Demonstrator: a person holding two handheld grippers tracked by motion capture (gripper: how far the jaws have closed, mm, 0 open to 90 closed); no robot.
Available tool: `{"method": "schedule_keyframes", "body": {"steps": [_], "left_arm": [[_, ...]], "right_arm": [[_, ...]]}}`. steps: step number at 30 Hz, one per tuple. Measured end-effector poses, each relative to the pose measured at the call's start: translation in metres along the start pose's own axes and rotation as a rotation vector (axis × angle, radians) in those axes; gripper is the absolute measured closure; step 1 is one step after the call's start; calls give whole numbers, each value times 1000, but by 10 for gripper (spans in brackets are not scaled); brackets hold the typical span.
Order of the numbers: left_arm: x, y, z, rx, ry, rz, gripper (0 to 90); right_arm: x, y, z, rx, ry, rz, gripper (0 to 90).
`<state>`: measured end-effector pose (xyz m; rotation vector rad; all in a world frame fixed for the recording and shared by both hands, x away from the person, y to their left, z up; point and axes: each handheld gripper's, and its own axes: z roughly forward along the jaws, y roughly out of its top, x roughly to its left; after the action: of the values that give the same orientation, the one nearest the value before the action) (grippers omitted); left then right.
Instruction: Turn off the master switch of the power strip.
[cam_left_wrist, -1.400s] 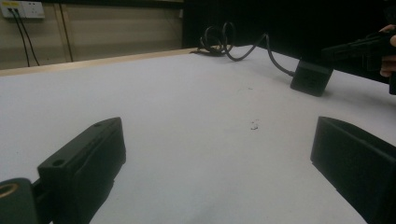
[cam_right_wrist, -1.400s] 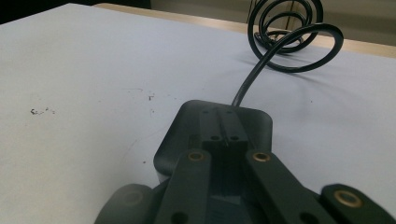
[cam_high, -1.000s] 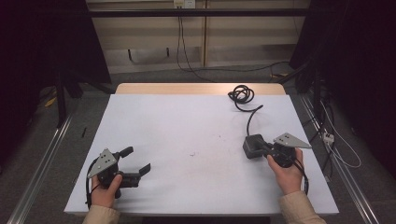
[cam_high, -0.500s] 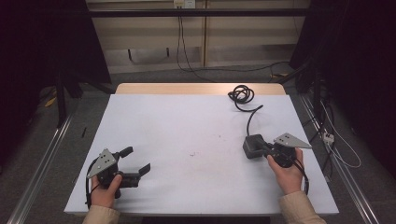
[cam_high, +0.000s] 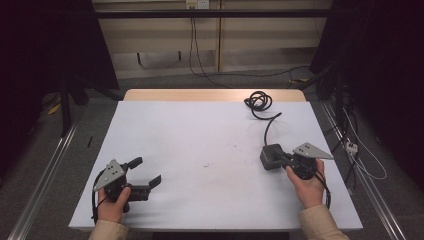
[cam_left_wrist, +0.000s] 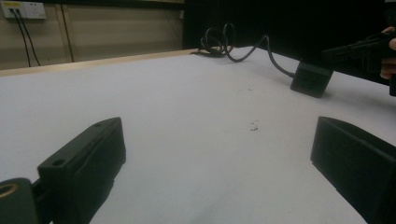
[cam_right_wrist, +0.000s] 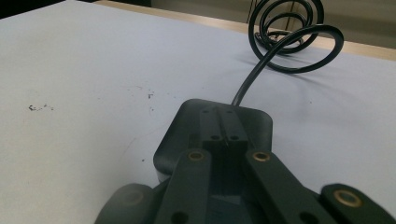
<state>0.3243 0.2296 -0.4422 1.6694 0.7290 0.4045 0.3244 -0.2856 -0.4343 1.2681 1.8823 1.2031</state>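
Your right tool (cam_right_wrist: 223, 122) lies over the black adapter block (cam_right_wrist: 182, 135), hiding the block's middle; whether the closed jaws touch it, you cannot tell. Its cable coil (cam_right_wrist: 289, 32) is cut off by the top edge. In the left gripper view, your left tool (cam_left_wrist: 224, 161) is cropped below.

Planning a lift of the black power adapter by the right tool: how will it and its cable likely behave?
The power adapter looks like a solid block with rounded edges, so it probably won't roll or flex. Its cable lies in loose loops, so it likely trails floppily and drags. The right tool rests closed above the adapter.
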Motion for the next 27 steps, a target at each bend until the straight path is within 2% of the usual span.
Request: {"method": "schedule_keyframes", "body": {"steps": [27], "left_arm": [[-1,0,0,2,4,1,30]], "right_arm": [[-1,0,0,1,6,1,900]]}}
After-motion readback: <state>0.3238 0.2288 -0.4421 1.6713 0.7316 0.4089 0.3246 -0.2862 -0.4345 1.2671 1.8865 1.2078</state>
